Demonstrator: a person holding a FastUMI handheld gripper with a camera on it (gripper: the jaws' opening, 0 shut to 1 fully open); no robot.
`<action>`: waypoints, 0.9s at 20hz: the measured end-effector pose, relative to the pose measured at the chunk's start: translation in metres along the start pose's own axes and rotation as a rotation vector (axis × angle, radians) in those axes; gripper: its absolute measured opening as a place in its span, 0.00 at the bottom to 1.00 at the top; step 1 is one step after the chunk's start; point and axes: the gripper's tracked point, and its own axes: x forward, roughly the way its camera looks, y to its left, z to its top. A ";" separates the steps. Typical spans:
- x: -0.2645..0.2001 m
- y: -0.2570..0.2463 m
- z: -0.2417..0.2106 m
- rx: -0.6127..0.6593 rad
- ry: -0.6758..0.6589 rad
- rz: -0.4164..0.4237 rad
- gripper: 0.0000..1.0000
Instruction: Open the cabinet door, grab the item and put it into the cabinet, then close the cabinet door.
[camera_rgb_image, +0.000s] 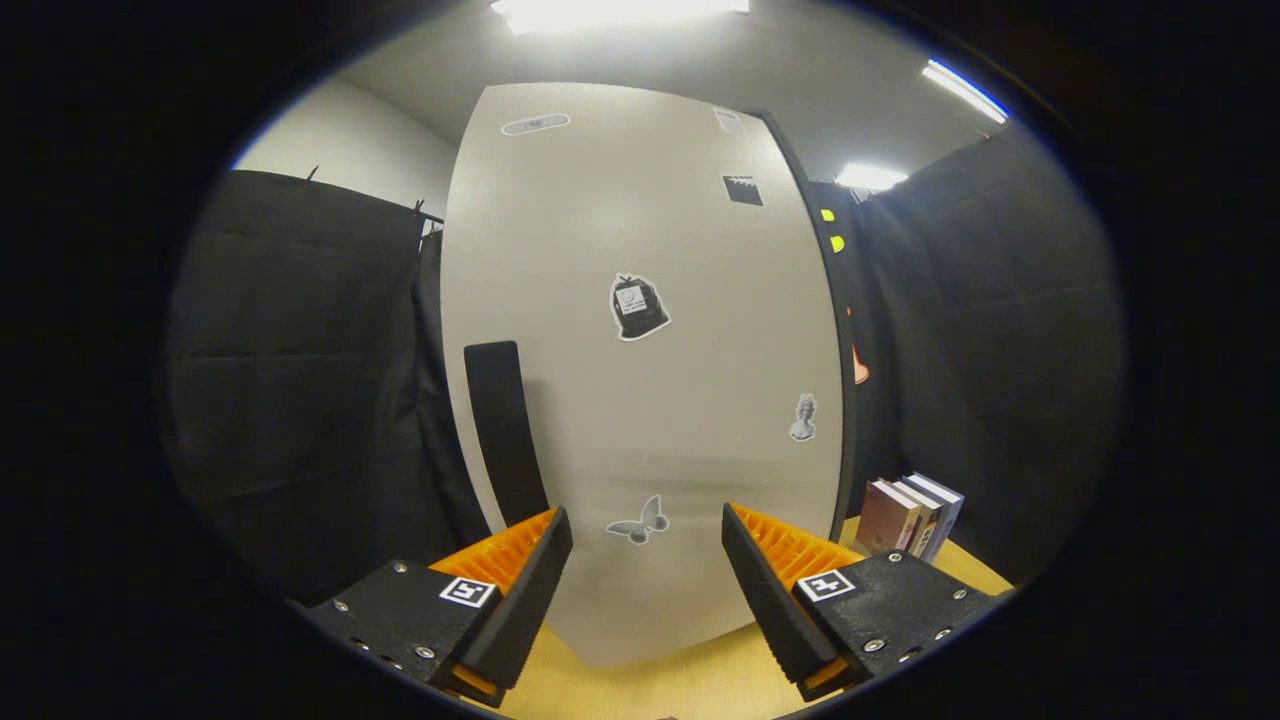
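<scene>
A tall white cabinet (640, 380) stands on the wooden table straight ahead of me, its door closed and dotted with small stickers. A dark vertical handle (505, 430) runs down the door's left side, just beyond my left finger. My gripper (647, 535) is open, close to the door's lower part, with nothing between the fingers. Several books (910, 515) stand upright on the table to the right of the cabinet, beyond my right finger.
The wooden table (680, 680) shows below the fingers and under the books. Black cloth walls close in on the left and right of the cabinet. Ceiling lights shine above.
</scene>
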 end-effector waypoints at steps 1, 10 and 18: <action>-0.010 -0.005 0.003 -0.011 -0.010 -0.010 0.94; -0.093 -0.028 0.002 -0.077 -0.079 -0.043 0.94; -0.125 -0.035 -0.037 -0.066 -0.030 -0.061 0.95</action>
